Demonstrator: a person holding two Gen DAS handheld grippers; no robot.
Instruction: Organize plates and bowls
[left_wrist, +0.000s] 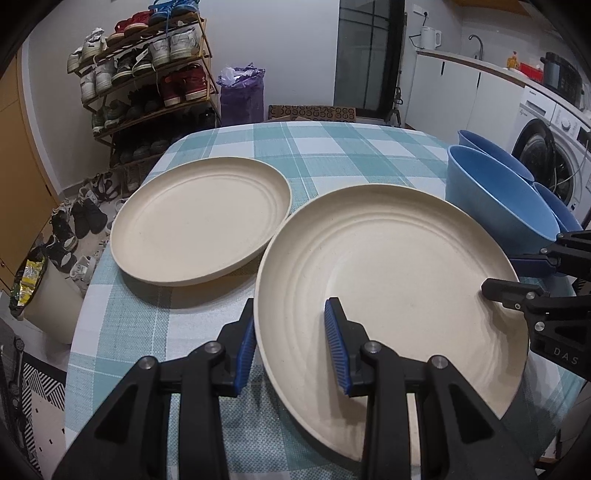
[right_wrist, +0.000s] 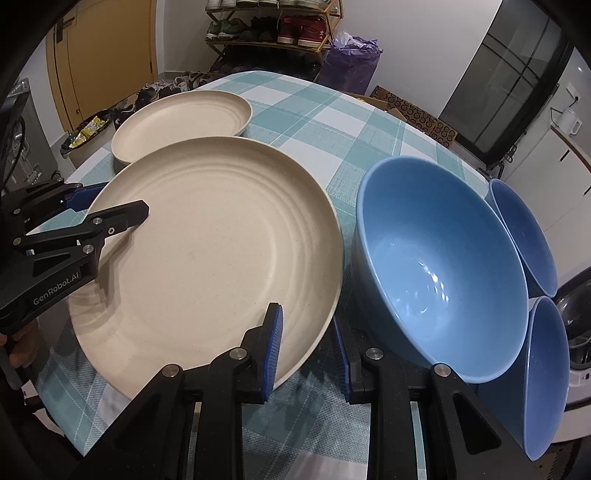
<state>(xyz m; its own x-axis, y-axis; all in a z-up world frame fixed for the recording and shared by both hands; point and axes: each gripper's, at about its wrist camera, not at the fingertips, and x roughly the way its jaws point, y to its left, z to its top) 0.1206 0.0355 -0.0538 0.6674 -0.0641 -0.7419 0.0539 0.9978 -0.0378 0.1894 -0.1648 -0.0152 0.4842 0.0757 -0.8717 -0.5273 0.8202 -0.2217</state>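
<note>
- The right claw (right_wrist: 304, 347) straddles the near rim of the big cream plate (right_wrist: 207, 236), 1 pad inside, 1 outside.
- The left claw (right_wrist: 110, 205) clamps the same plate's left rim.
- A second cream plate (right_wrist: 181, 123) lies behind, on the checked bench (right_wrist: 332, 122).
- 3 blue bowls (right_wrist: 439, 258) sit to the right.

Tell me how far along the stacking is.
Nothing is stacked yet. In hand: left gripper and right gripper each straddle the near plate's rim. Left: set it on the far plate, then nest the three blue bowls.
</note>
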